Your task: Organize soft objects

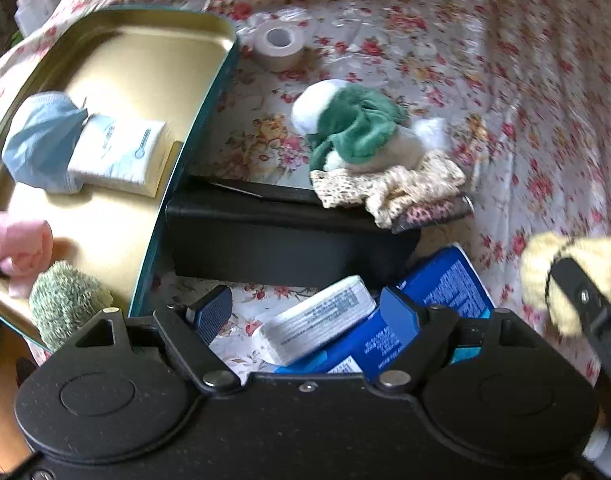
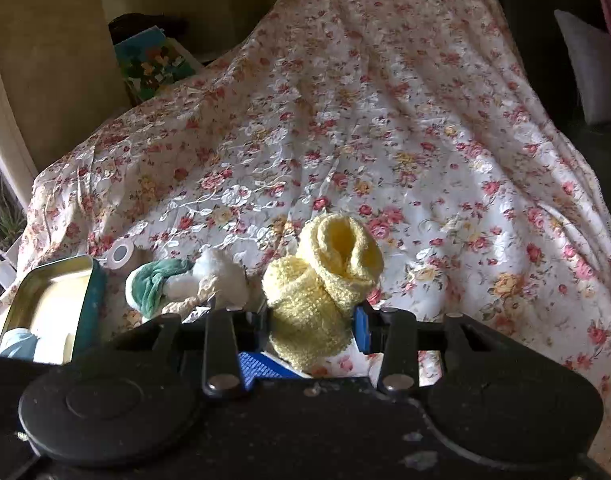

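My right gripper (image 2: 315, 326) is shut on a rolled pale yellow fuzzy sock (image 2: 325, 280) and holds it above the floral bedspread; the sock also shows at the right edge of the left wrist view (image 1: 565, 276). My left gripper (image 1: 305, 316) is open and empty, low over a white packet (image 1: 317, 332) and blue packets (image 1: 437, 300). A gold-lined teal tin (image 1: 117, 80) at the left holds a blue mask (image 1: 37, 140), a white pack (image 1: 121, 152), a pink roll (image 1: 21, 252) and a green fuzzy roll (image 1: 65, 308). A green-and-white soft bundle (image 1: 353, 128) lies on a cream lace cloth (image 1: 397, 188).
A black box (image 1: 289, 240) lies between the tin and the packets, partly under the lace cloth. A beige tape roll (image 1: 279, 46) stands behind the tin. The floral bedspread (image 2: 385, 140) stretches far ahead. White bottles (image 1: 29, 4) stand at the far left.
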`<state>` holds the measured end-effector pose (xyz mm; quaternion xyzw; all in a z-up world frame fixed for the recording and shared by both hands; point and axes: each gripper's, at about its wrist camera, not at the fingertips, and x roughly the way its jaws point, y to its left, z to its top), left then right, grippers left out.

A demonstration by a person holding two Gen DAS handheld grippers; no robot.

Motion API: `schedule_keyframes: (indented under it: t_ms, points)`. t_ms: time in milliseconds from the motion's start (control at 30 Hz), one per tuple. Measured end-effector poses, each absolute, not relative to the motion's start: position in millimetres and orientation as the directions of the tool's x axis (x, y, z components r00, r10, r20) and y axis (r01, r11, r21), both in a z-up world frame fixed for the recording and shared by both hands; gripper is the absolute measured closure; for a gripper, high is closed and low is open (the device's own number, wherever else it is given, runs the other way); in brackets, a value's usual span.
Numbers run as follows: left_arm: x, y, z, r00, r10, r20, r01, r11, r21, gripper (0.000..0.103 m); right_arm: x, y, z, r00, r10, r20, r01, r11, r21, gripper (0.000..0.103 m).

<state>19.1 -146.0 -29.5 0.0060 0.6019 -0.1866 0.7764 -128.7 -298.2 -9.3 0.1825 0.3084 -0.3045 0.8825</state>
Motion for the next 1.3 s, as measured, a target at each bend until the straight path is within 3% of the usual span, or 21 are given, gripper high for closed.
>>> schedule_keyframes:
  t_ms: [1033, 1300]
  points:
    - [23.3, -173.4, -63.2, 0.149, -0.189, -0.971, 0.202, 0.967, -0.157, 0.026, -121.2, -298.8, -28.2, 0.625, -0.372, -0.686, 0.591, 0.8, 0.104, 0.064]
    - [22.9, -170.8, -59.8, 0.136, -0.247, -0.959, 0.226, 0.95, -0.213, 0.052, -121.2, -301.0, -28.4, 0.623, -0.373, -0.687, 0.592, 0.799, 0.104, 0.064]
